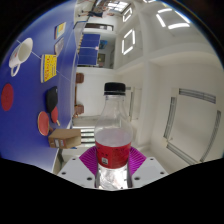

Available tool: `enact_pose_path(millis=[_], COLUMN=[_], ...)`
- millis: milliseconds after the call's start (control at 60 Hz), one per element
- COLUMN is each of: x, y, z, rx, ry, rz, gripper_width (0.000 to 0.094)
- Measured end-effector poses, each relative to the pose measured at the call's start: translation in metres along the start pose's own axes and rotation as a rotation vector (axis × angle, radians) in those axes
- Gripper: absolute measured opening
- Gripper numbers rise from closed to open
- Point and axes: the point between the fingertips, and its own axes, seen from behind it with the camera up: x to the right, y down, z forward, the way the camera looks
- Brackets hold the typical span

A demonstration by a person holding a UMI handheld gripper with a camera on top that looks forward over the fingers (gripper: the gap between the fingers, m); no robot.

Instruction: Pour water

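Gripper view: bottle upright, clamped between the 2 pink pads of the gripper, jaws pinching it low on the red label. Cap looks on; contents can't be told. Risk: slip or early spill when tipped, given the low grip. No receiving cup visible. Blue wall beyond.

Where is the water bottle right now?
In the gripper view, the water bottle stands upright between the two fingers of the gripper, with the blue wall beyond it.
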Motion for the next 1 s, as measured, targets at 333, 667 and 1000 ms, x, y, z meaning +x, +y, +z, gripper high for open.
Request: enact_pose_path(millis=[333, 667, 1000], x=[-0.139, -0.094, -0.052], y=[-0.187, -0.177, -0.121], z=[0.000, 0.012, 0.018], rx=[0.374, 0.252, -0.104], ry=[-0.107, -0.135, -0.341], rz=[-0.639, -0.337, 1.217], gripper_width=[0.0359, 0.0355, 0.0361])
